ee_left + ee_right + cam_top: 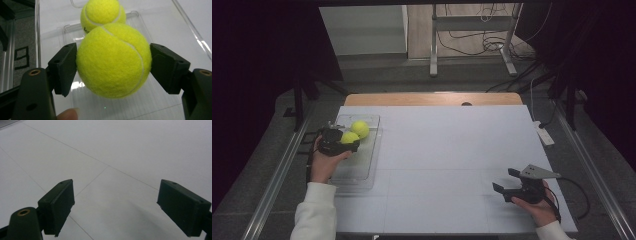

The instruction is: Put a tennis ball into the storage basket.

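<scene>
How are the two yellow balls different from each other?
The near tennis ball is squeezed between the left gripper jaws, while the far tennis ball is touched by no gripper. In the left gripper view the near tennis ball looks bigger and hides the lower part of the far tennis ball, whose dark printing shows. Both are fuzzy yellow-green with pale curved seams, and both are over the clear tray.

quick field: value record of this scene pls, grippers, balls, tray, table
left gripper: shut on the near tennis ball, one jaw on each side, over the tray
near tennis ball: yellow-green, held between the jaws
second tennis ball: just beyond the held one, in the tray; contact between them cannot be told
tray: clear plastic, at the table's left side
right gripper: open, nothing between its jaws, low over the table's right front part
table: white top with thin seam lines
</scene>
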Motion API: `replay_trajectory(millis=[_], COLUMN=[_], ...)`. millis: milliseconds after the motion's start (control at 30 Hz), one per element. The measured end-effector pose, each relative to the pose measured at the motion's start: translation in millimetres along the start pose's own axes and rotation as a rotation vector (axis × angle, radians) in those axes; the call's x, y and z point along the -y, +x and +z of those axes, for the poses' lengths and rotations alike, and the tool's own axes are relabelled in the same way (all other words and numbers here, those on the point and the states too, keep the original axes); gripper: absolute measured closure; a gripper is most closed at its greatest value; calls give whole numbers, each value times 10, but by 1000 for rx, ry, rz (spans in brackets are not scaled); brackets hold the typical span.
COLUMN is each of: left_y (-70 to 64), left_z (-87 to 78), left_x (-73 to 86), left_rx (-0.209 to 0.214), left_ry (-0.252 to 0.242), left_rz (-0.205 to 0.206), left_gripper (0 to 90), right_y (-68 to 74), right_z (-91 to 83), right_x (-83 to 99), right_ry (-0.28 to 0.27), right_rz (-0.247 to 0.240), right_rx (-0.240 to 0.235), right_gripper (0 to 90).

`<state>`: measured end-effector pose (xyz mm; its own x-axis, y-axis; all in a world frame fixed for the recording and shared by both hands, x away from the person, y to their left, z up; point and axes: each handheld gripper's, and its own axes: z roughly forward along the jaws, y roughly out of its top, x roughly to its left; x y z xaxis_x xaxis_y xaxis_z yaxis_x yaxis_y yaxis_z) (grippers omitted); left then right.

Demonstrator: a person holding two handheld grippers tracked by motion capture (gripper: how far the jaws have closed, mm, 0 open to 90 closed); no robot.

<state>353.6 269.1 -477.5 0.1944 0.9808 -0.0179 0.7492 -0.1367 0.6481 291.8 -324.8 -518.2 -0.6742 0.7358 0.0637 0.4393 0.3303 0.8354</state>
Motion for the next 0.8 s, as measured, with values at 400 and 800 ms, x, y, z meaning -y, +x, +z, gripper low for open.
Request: replay_trajectory(millis=[400, 800], left_y=[9, -22], left_z=[-1, -142], left_x=[-6, -56], left_rx=[-11, -4], left_ry=[16, -79], left_rz=[-5, -18], left_gripper=[263, 154], right_y=[-7, -1], right_z=[-1, -1], right_x=[3, -2], right_ry=[0, 2], right_rz=[1, 0], right_rx=[1, 0], right_gripper=[146, 146])
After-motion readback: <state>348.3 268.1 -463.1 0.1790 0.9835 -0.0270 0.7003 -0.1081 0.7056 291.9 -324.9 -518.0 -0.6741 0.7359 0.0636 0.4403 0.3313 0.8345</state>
